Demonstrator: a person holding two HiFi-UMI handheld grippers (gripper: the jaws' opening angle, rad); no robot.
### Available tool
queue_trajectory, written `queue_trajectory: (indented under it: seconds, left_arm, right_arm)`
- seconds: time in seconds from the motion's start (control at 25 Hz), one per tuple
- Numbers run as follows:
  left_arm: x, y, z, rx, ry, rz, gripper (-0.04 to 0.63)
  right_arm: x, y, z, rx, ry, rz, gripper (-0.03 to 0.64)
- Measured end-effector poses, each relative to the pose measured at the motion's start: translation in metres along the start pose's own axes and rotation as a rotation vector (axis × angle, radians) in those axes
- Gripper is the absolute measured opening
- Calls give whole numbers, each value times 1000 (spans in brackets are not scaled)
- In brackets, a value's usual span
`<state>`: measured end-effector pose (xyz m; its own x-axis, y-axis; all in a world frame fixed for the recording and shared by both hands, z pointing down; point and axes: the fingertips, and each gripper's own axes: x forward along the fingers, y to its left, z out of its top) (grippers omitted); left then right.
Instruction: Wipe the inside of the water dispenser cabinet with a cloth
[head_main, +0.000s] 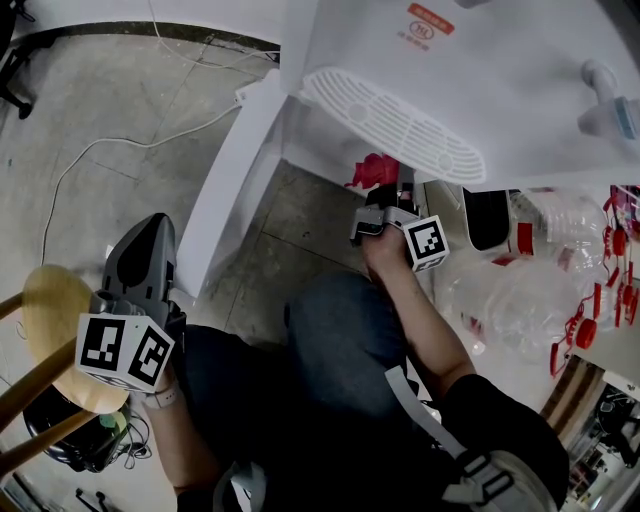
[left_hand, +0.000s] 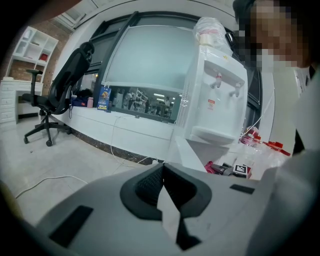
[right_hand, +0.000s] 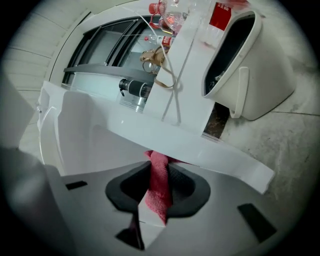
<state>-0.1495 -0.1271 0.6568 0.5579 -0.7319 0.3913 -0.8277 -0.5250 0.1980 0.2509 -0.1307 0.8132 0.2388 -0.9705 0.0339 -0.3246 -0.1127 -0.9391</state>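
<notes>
A white water dispenser (head_main: 470, 70) stands ahead with its cabinet door (head_main: 235, 190) swung open to the left. My right gripper (head_main: 385, 205) is at the cabinet's opening below the drip tray (head_main: 395, 125), shut on a red cloth (head_main: 372, 172). In the right gripper view the red cloth (right_hand: 159, 187) is pinched between the jaws, at the cabinet's white edge (right_hand: 200, 145). My left gripper (head_main: 145, 265) hangs low at the left, away from the cabinet, shut with nothing in it. In the left gripper view the dispenser (left_hand: 215, 100) stands far ahead.
A wooden stool (head_main: 45, 340) is at the lower left. A white cable (head_main: 120, 145) runs over the concrete floor. Clear plastic bottles with red caps (head_main: 540, 290) lie to the right. A white bin (right_hand: 250, 65) lies beside the dispenser. An office chair (left_hand: 57, 95) stands farther off.
</notes>
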Motion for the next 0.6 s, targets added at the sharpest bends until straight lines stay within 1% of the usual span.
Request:
queue_trajectory:
  seconds: [0.08, 0.2, 0.28, 0.48, 0.6]
  left_arm:
    - [-1, 1, 0, -3, 0, 0, 6]
    - [-2, 3, -1, -8, -1, 3, 6]
    - [-3, 3, 0, -8, -2, 5, 6]
    - [-4, 4, -1, -11, -2, 7, 6]
    - [-4, 4, -1, -13, 0, 9, 6]
  right_arm:
    - [1, -9, -2, -6, 3, -25, 92]
    - [1, -22, -7, -50, 19, -74, 92]
    - [2, -29, -11, -67, 33, -86, 92]
    - [2, -67, -23, -63, 55, -176, 92]
    - [3, -88, -30, -52, 64, -190, 92]
